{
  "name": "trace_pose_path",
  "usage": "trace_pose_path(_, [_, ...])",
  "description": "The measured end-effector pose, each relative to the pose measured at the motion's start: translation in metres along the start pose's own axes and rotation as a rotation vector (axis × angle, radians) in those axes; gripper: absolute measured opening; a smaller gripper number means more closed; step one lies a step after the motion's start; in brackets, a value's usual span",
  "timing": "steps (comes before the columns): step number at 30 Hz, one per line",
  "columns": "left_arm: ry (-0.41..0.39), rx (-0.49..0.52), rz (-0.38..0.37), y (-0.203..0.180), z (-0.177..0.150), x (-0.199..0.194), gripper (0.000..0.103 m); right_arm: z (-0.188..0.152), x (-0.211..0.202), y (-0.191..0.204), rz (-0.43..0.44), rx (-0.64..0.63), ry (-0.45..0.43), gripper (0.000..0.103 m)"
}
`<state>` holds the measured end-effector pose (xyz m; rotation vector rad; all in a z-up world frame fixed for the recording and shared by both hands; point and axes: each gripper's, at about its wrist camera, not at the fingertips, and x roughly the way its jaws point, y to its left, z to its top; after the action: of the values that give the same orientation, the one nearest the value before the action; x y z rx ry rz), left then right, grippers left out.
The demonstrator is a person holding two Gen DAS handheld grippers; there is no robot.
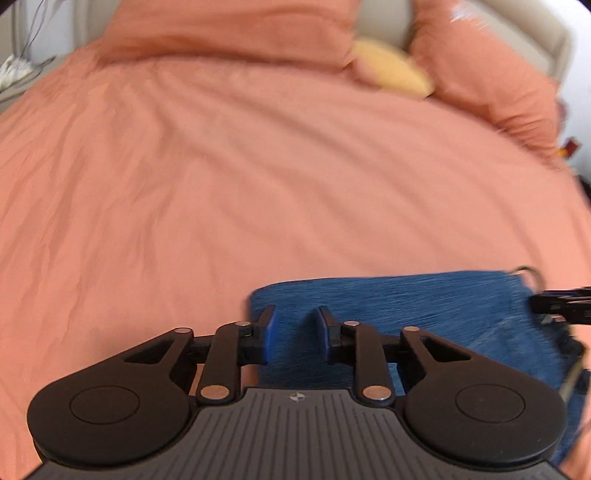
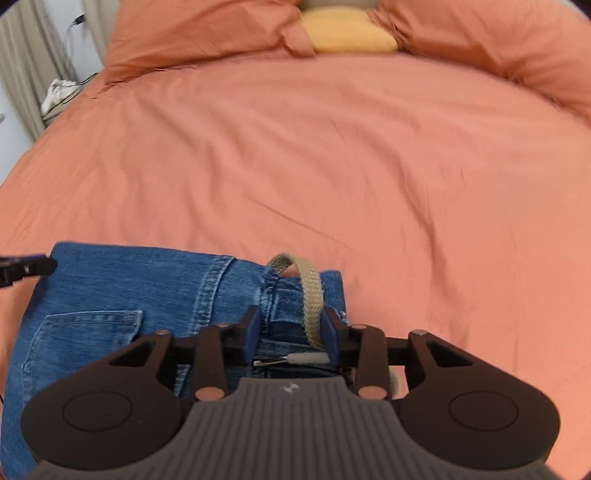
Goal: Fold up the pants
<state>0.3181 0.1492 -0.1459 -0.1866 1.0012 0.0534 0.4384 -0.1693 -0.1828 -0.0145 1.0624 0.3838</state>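
Note:
Blue jeans (image 1: 406,306) lie folded in a compact stack on the orange bed cover. In the left wrist view my left gripper (image 1: 295,317) hangs over the stack's left edge. Its blue pads stand apart, with denim seen through the gap and nothing pinched. In the right wrist view the jeans (image 2: 129,284) show a back pocket and a seam. A tan woven belt (image 2: 312,291) loops up from the waistband at the right end. My right gripper (image 2: 290,317) is open around the belt and waistband, and the strap runs just beside the right pad.
The orange duvet (image 2: 332,147) covers the whole bed. Two orange pillows (image 2: 203,33) and a yellow cushion (image 2: 347,31) lie at the head. A white item with cables (image 2: 55,96) sits beside the bed at the far left.

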Motion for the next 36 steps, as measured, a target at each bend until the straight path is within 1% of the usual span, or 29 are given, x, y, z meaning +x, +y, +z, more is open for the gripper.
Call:
trace_pose_path(1, [0.031,-0.003,0.008,0.003,-0.001,0.010,0.020,0.000,0.005,-0.002,0.004,0.013,0.004,0.035])
trace_pose_path(3, [0.037,-0.006,0.008,0.006,-0.003,0.017,0.019,0.002,0.010,-0.002,0.007,0.025,0.010,0.035])
trace_pose_path(5, [0.040,0.028,0.031,0.000,-0.003,0.017,0.019,0.002,0.011,0.002,-0.008,0.002,0.011,0.035])
trace_pose_path(7, [0.042,0.058,0.063,-0.007,-0.002,0.012,0.019,0.005,0.013,0.003,-0.016,0.003,0.012,0.035])
trace_pose_path(9, [0.038,0.088,0.108,-0.015,-0.004,-0.001,0.019,0.007,0.008,0.005,-0.025,0.013,0.011,0.036])
trace_pose_path(10, [0.022,0.104,0.109,-0.019,-0.006,-0.011,0.019,0.007,0.000,0.010,-0.029,0.004,-0.006,0.036])
trace_pose_path(13, [-0.035,0.125,0.043,-0.027,-0.023,-0.048,0.020,-0.011,-0.032,0.022,-0.042,-0.066,-0.082,0.035])
trace_pose_path(17, [-0.067,0.146,-0.031,-0.041,-0.055,-0.090,0.020,-0.048,-0.065,0.037,-0.029,-0.131,-0.133,0.035])
trace_pose_path(20, [-0.027,0.162,-0.069,-0.053,-0.084,-0.104,0.020,-0.080,-0.083,0.042,-0.027,-0.156,-0.165,0.032])
trace_pose_path(23, [0.021,0.179,-0.049,-0.056,-0.113,-0.105,0.020,-0.108,-0.084,0.043,-0.024,-0.153,-0.161,0.031])
trace_pose_path(25, [0.076,0.167,-0.015,-0.055,-0.128,-0.095,0.020,-0.124,-0.075,0.039,-0.026,-0.135,-0.143,0.030])
trace_pose_path(27, [0.146,0.134,0.000,-0.048,-0.140,-0.081,0.022,-0.137,-0.063,0.034,-0.016,-0.101,-0.125,0.030])
trace_pose_path(28, [0.147,0.095,-0.008,-0.041,-0.142,-0.078,0.024,-0.139,-0.057,0.031,-0.006,-0.077,-0.122,0.030])
trace_pose_path(30, [0.150,0.022,-0.024,-0.030,-0.139,-0.084,0.024,-0.138,-0.053,0.028,-0.003,-0.042,-0.125,0.030])
trace_pose_path(31, [0.143,0.004,-0.020,-0.028,-0.137,-0.091,0.024,-0.136,-0.054,0.029,-0.011,-0.040,-0.124,0.030])
trace_pose_path(33, [0.098,-0.006,-0.010,-0.028,-0.139,-0.110,0.024,-0.134,-0.063,0.036,-0.035,-0.052,-0.142,0.031])
trace_pose_path(35, [0.068,-0.017,-0.011,-0.029,-0.145,-0.126,0.040,-0.139,-0.080,0.043,-0.044,-0.055,-0.192,0.033])
trace_pose_path(36, [0.063,-0.023,-0.021,-0.030,-0.150,-0.132,0.044,-0.143,-0.087,0.046,-0.034,-0.052,-0.213,0.033])
